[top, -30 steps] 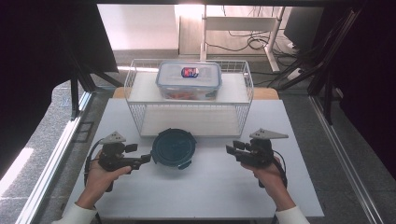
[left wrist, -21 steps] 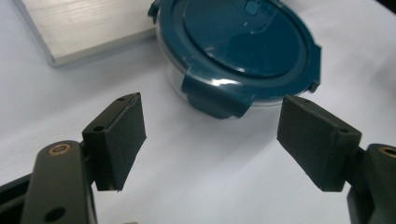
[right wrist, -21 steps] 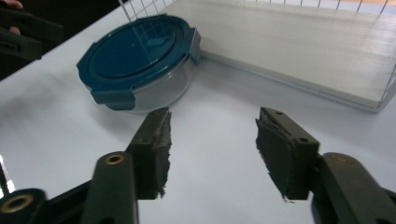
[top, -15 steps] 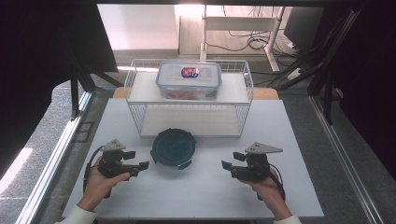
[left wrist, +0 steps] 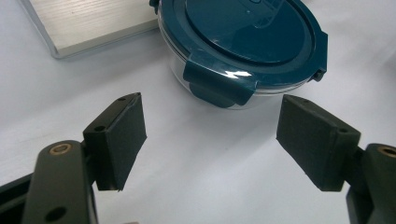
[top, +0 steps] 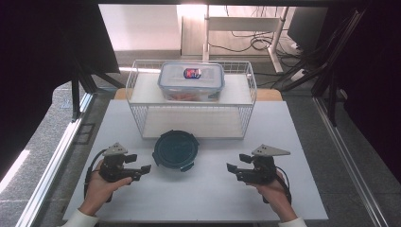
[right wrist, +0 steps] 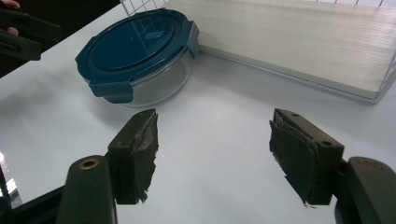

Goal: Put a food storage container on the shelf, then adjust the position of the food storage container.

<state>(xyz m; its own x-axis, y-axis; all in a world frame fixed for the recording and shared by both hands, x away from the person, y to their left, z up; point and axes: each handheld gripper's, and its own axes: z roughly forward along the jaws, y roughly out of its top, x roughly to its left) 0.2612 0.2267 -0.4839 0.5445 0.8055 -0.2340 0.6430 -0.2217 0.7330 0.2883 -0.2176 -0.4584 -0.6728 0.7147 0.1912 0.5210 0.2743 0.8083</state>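
Between the two grippers sits the round container (top: 175, 150), just in front of the wire rack (top: 142, 124) on the white table (top: 213, 189). Left gripper (top: 144, 168) looks a bit nearer to it than the right gripper (top: 230, 167), which is well off to the other side. Both have jaws wide apart, holding nothing. From the left gripper view the container (left wrist: 243, 44) is dead ahead and slightly right, one lid clip (left wrist: 219, 84) facing the jaws. It's round, so no real long axis, only the clips mark a direction. My guess is the left one has the easier reach.
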